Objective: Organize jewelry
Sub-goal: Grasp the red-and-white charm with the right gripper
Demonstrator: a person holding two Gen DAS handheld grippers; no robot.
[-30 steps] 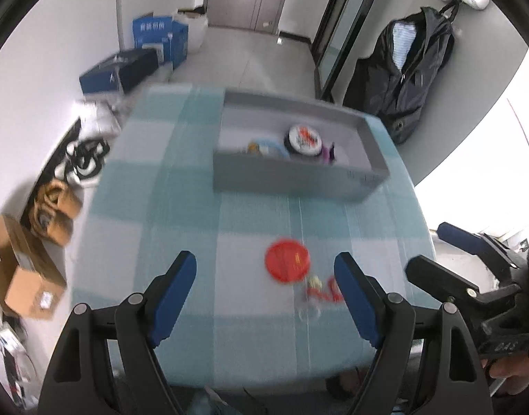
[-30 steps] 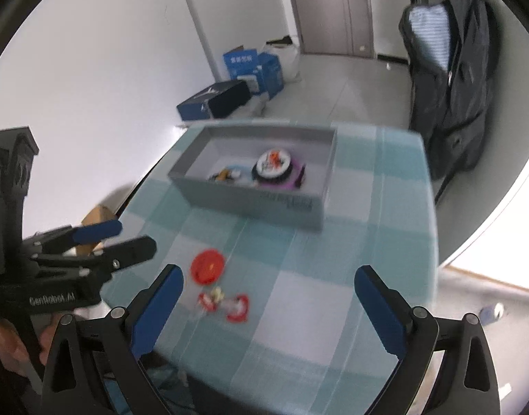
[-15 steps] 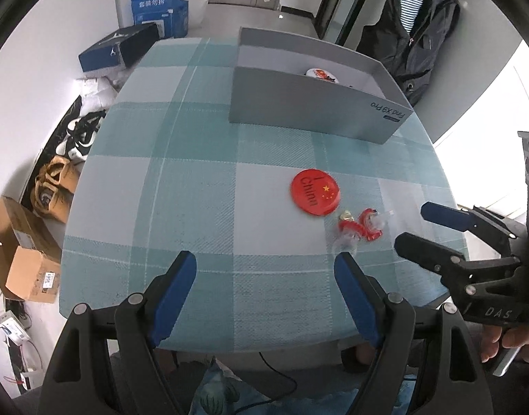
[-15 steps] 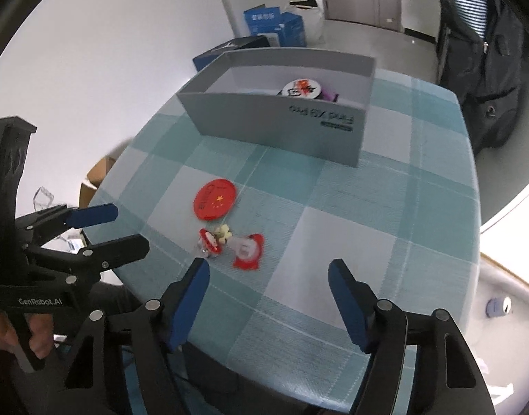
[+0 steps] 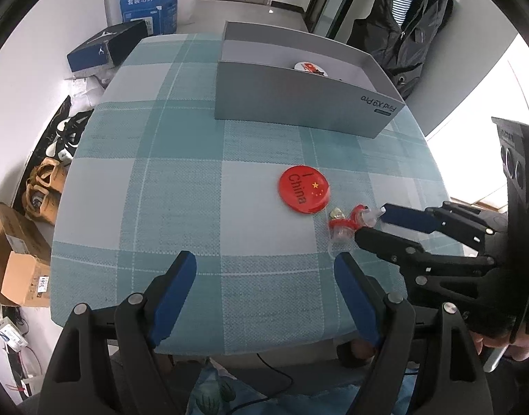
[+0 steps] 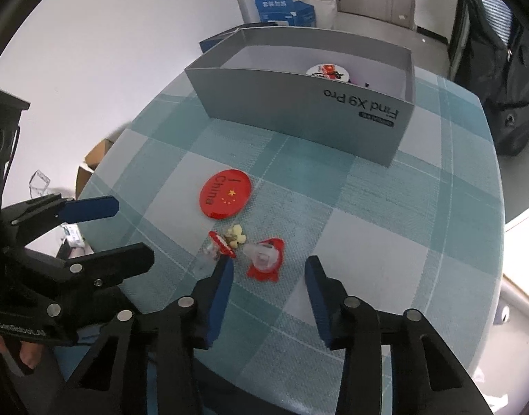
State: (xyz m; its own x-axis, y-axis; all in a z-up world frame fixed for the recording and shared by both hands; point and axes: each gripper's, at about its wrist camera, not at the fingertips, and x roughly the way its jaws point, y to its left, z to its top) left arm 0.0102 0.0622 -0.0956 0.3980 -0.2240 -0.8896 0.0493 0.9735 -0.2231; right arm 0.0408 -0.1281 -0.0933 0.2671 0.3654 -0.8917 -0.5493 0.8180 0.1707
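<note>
While the right gripper (image 6: 267,268) hangs low over the near part of the checked tablecloth (image 6: 385,207), its jaws have just been closing and now stand half-spread, with the red clip-like trinket (image 6: 266,259) lying between and just beyond the tips, not yet pinched. Its left blue pad (image 6: 221,285) sits right beside a second small red piece (image 6: 220,243), and I cannot tell whether they touch. A tiny cream flower charm (image 6: 236,234) lies between the two red pieces, and the round red "China" badge (image 6: 225,194) rests just beyond them. The grey box (image 6: 299,110), standing at the far side of the table, already holds a white badge (image 6: 328,71) and looks like the place where the loose pieces belong.

The step in hand appears to be picking up one trinket. To do it well, the right gripper should slide slightly right so that only the clip-like piece sits between the pads, then settle until the tips graze the cloth before closing. Closing as it stands risks nudging the neighbouring piece or catching the flower charm. The clear plastic part looks slippery, so a grip across the red body seems safer.

The left gripper (image 5: 264,276) hovers spread wide and empty over bare cloth to the left of the cluster.
</note>
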